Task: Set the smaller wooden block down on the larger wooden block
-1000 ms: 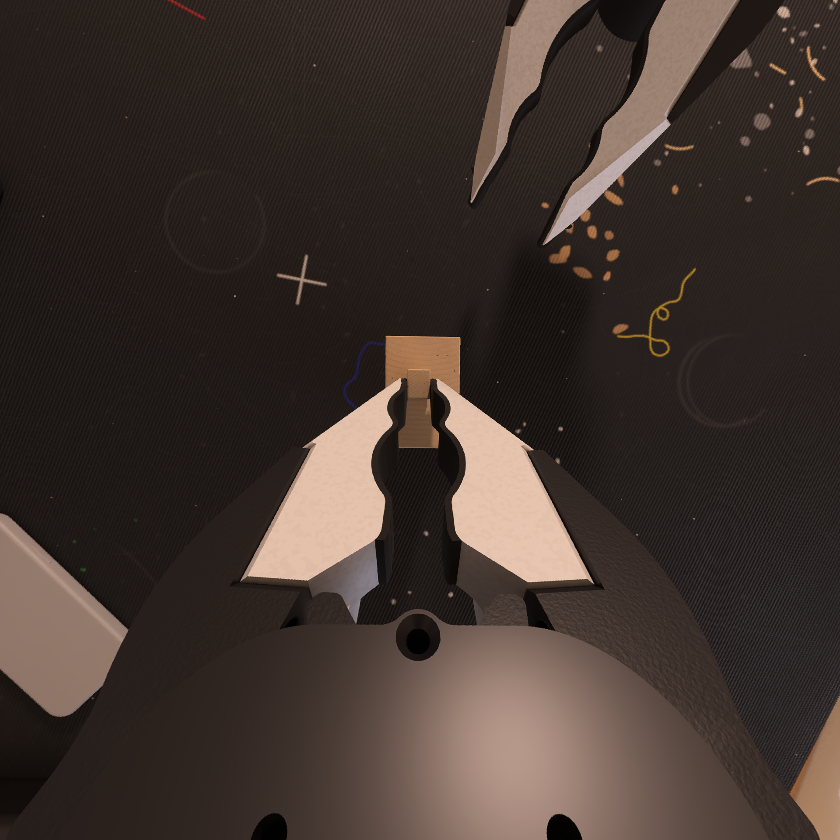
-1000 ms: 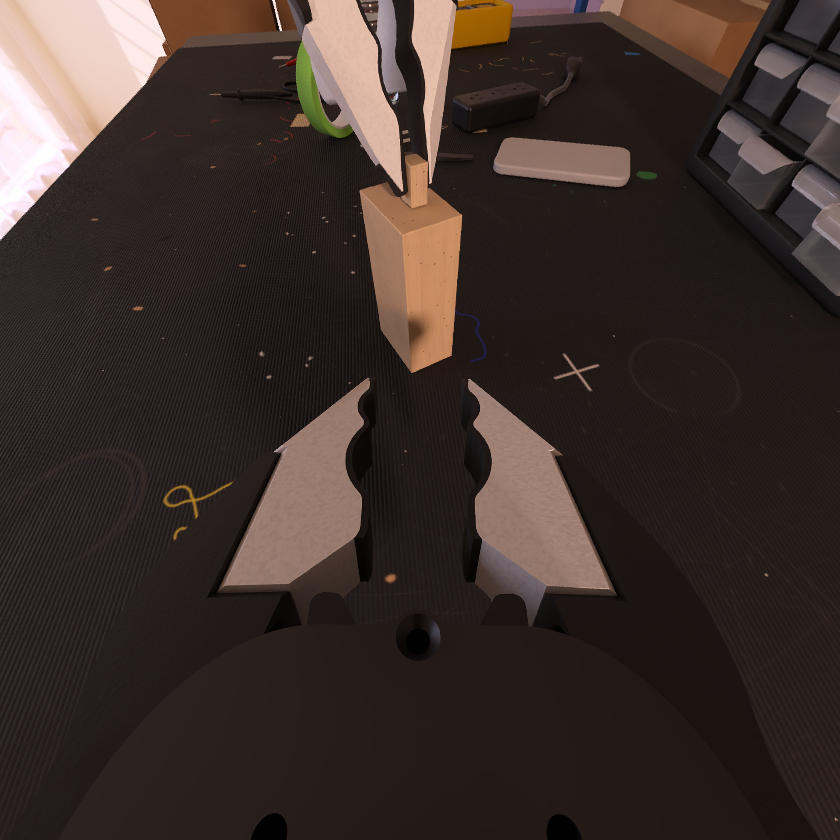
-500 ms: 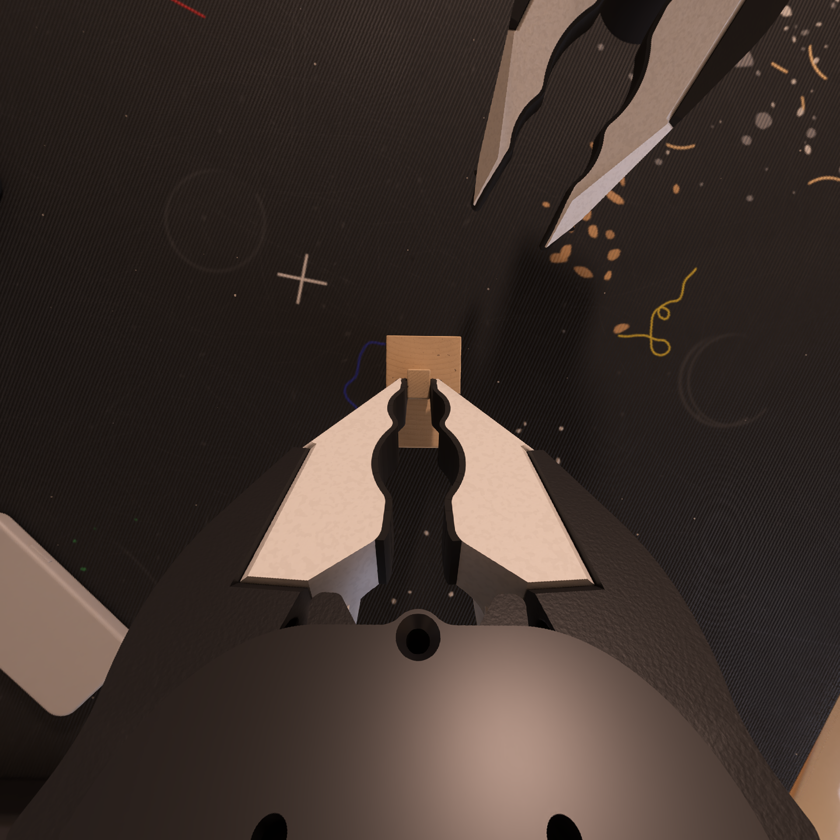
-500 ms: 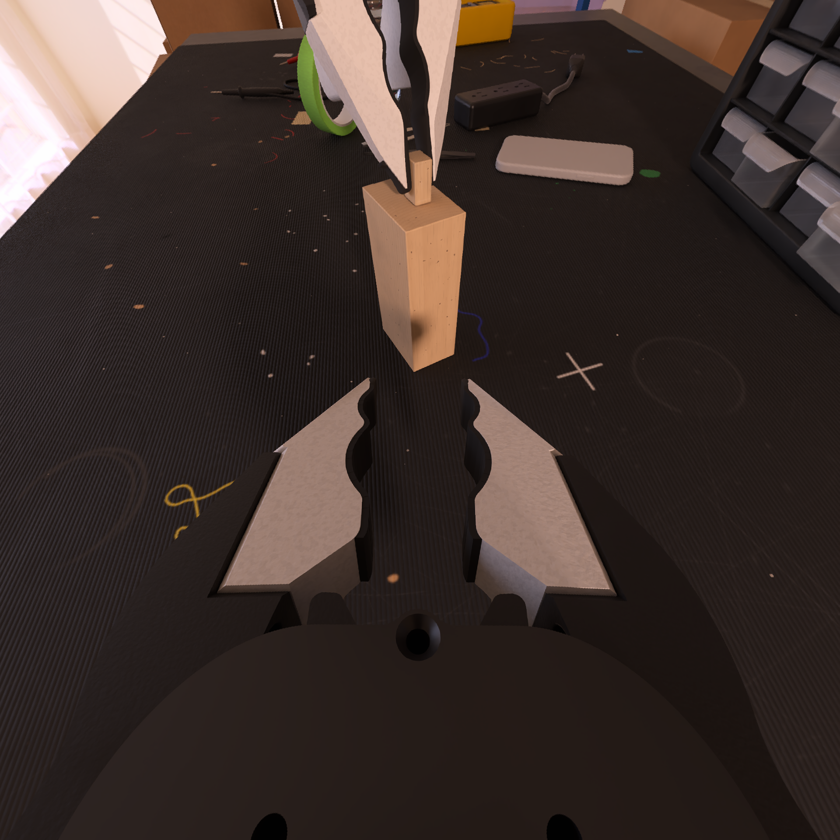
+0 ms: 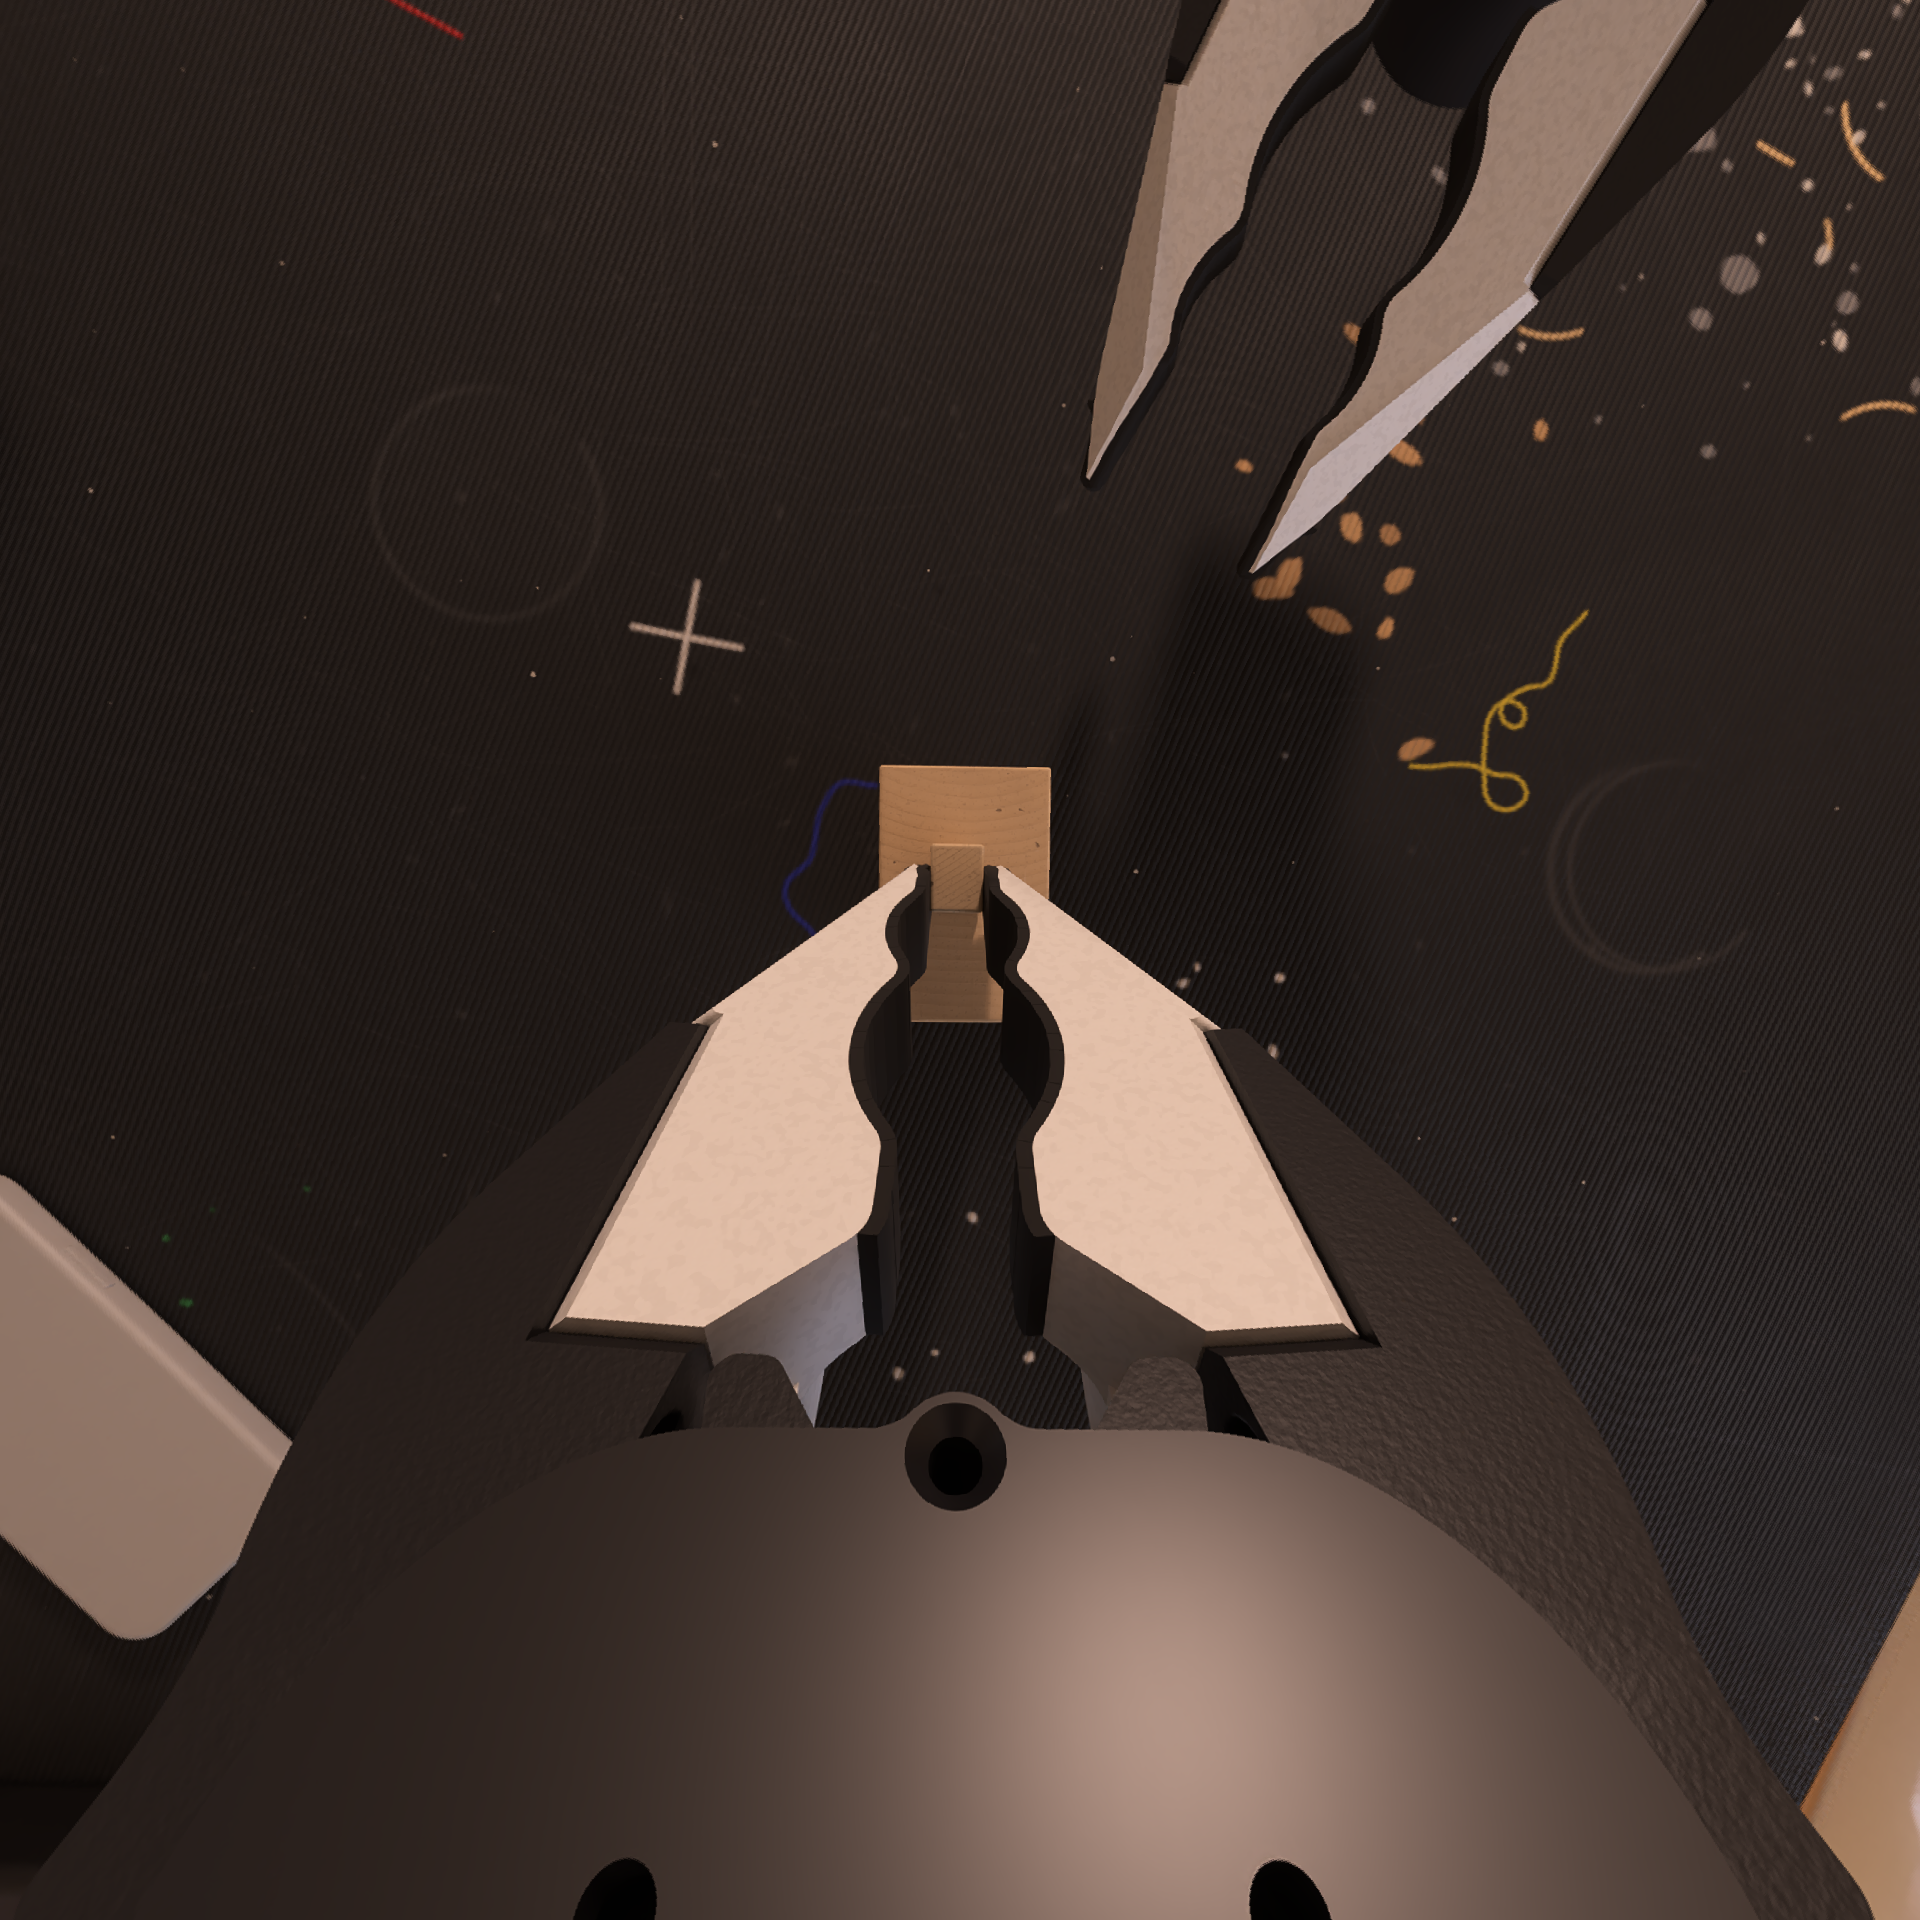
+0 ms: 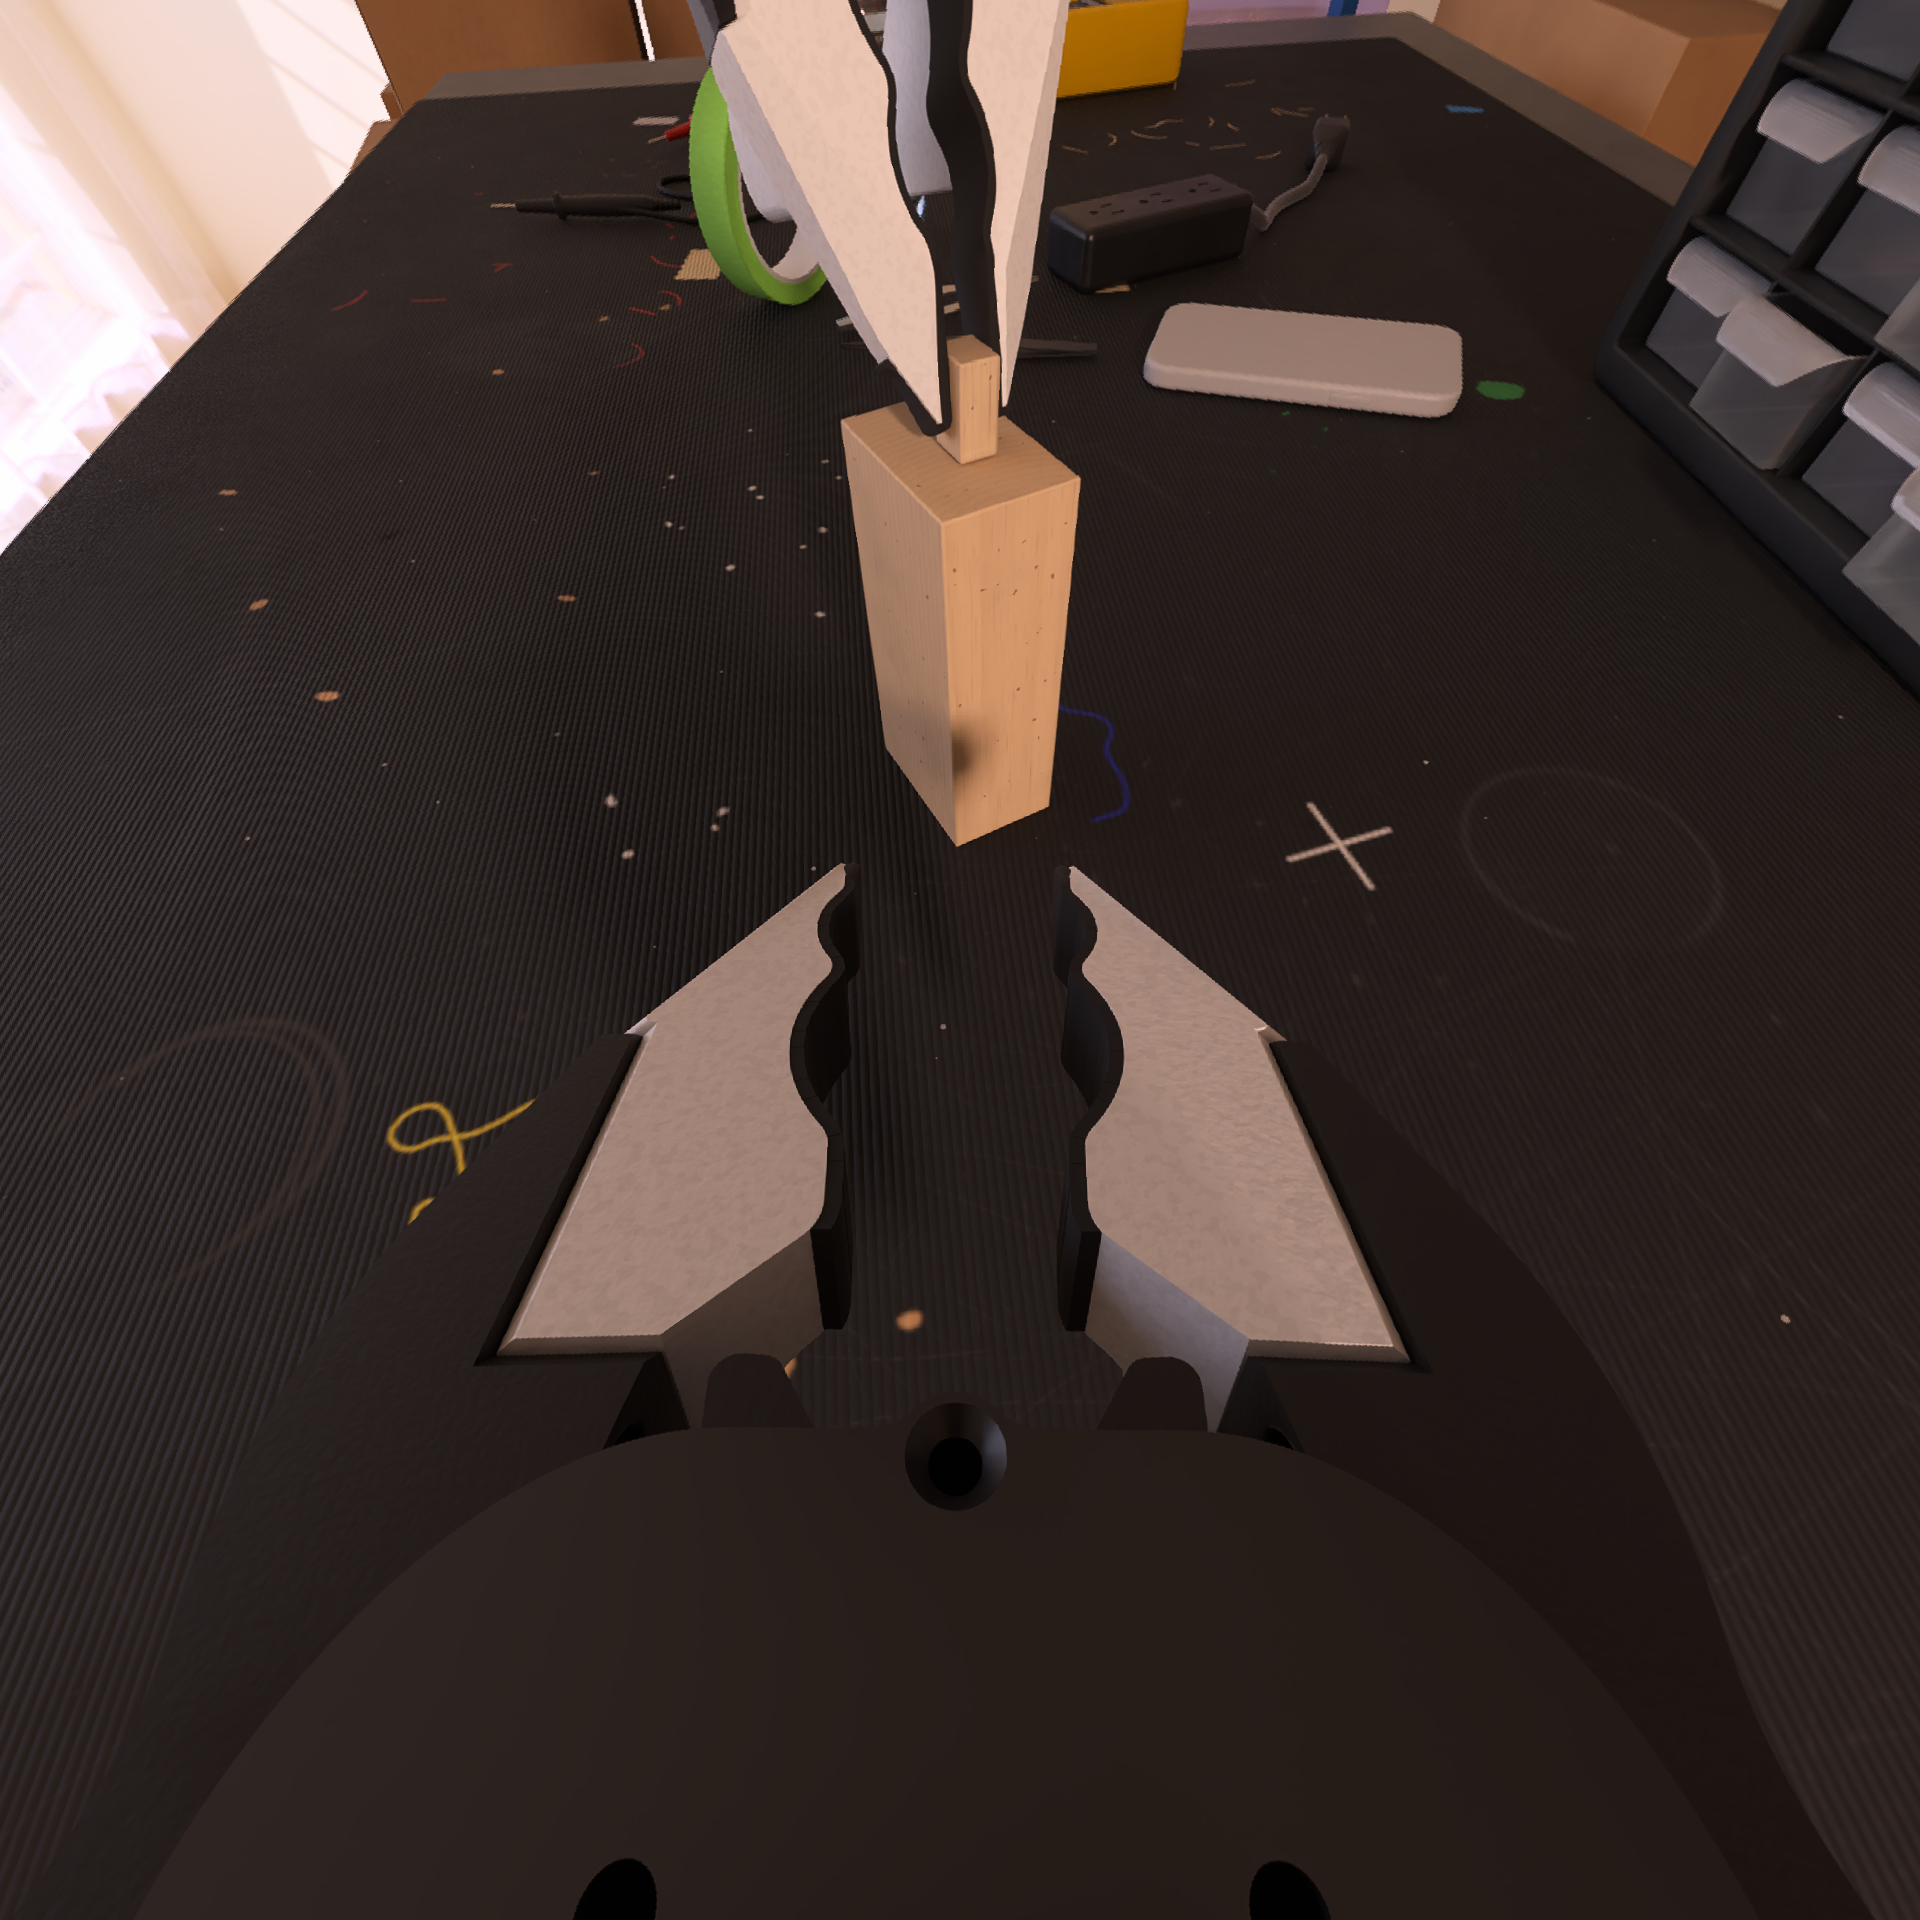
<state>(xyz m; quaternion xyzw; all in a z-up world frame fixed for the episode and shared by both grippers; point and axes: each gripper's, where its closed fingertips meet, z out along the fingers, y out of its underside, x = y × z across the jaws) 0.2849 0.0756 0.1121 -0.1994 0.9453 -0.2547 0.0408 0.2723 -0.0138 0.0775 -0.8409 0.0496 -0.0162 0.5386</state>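
Note:
The larger wooden block (image 6: 971, 644) stands upright on the black mat; the left wrist view shows its top face (image 5: 966, 816). The smaller wooden block (image 6: 975, 400) stands on that top face, and it also shows in the left wrist view (image 5: 956, 883). My left gripper (image 5: 954, 873) comes down from above and is shut on the smaller block; it also shows in the right wrist view (image 6: 968, 416). My right gripper (image 6: 958, 871) is open and empty, low over the mat just short of the larger block's base. In the left wrist view it (image 5: 1171, 525) hangs beyond the blocks.
A grey flat slab (image 6: 1304, 358), a black power strip (image 6: 1148, 223) and a green tape roll (image 6: 727, 208) lie behind the blocks. A dark drawer cabinet (image 6: 1818, 312) stands along the right edge. A white cross mark (image 6: 1338, 844) is on the mat to the right.
The left gripper and both blocks have stayed put. The right gripper has drifted slightly, so the blocks sit a little further right in its view.

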